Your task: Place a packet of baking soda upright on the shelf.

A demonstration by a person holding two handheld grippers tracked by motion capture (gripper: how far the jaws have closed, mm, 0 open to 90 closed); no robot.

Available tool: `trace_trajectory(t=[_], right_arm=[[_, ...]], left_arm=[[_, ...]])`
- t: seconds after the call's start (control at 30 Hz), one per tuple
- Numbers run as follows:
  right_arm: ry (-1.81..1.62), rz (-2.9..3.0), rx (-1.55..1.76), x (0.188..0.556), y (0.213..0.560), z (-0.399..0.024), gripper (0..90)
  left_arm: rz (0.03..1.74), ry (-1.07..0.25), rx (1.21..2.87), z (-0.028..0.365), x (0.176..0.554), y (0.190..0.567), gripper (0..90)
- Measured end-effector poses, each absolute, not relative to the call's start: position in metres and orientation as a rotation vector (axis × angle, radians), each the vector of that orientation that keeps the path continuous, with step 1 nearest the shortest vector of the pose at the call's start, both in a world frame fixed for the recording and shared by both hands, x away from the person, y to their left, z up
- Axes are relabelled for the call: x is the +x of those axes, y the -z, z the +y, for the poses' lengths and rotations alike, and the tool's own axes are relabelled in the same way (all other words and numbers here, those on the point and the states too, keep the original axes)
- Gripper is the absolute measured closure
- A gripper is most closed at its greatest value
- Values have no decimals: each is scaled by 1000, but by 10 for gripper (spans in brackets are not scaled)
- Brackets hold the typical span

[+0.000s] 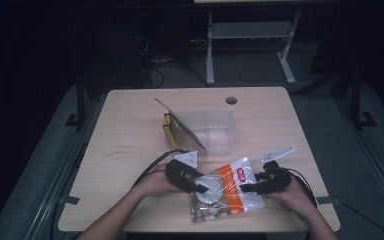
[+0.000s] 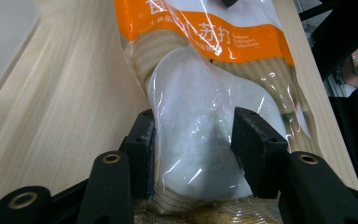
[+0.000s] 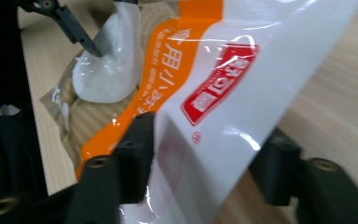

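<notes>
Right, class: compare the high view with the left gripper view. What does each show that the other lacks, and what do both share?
High view alone: the clear plastic container with its raised lid, the yellow boxes beside it, and the right gripper at the bag's far end.

Left gripper view alone: the bag's orange band with its lettering up close.

Both: the left gripper straddling the white powder lump inside the bag, on the wooden table.

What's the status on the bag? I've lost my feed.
Left gripper clamped on the bag at its white powder lump. Right gripper straddling its other end, grip unclear. Bag at table's near edge; clear bin behind, nothing blocking.
</notes>
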State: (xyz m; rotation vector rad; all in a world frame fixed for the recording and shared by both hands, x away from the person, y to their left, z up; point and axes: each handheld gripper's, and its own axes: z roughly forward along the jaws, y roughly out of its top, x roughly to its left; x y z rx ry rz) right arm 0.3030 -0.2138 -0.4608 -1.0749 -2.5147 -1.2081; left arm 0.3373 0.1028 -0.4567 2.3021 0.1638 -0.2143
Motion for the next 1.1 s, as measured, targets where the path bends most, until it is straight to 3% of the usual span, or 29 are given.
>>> trace_trajectory(t=[0.3,0.53,0.77,1.1], right_arm=[[1261,-2529,-942,302,454,-204,875],[1278,-2621,-880,299,445,-196,898],[1331,-2668,-808,295,431,-191,900],[1395,-2679,-694,291,406,-185,900]], left_arm=[[165,198,2302,102,336,457,533],[169,176,2300,104,334,457,519],[163,138,2290,115,329,447,362],[221,19,2257,163,318,429,291]])
